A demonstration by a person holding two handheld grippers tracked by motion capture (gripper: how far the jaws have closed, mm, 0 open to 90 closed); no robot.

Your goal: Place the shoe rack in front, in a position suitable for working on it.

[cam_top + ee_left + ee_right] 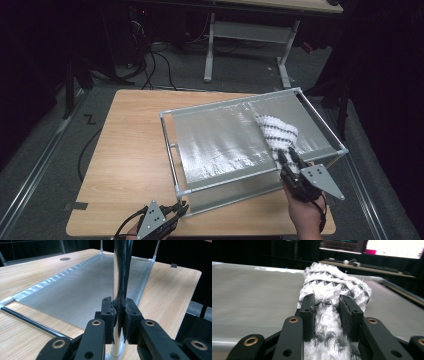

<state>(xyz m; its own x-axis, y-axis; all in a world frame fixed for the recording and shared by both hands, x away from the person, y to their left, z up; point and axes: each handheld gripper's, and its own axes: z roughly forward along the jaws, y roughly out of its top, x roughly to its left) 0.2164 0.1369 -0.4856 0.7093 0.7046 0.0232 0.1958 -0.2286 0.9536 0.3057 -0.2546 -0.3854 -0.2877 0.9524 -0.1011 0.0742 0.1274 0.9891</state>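
My right gripper [289, 156] squeezes a bunched black-and-white cloth [276, 131], with the jaws pressed into it on both sides. The cloth lies on the shiny grey sheet [220, 140] that makes the top of the frame [170, 150], over at the right side. My left gripper [179, 207] is shut tight on the frame's corner post [121, 277], down by the table [130, 150], so the frame does not slide. I think the wiping is partly done. Much of the sheet looks not yet reached.
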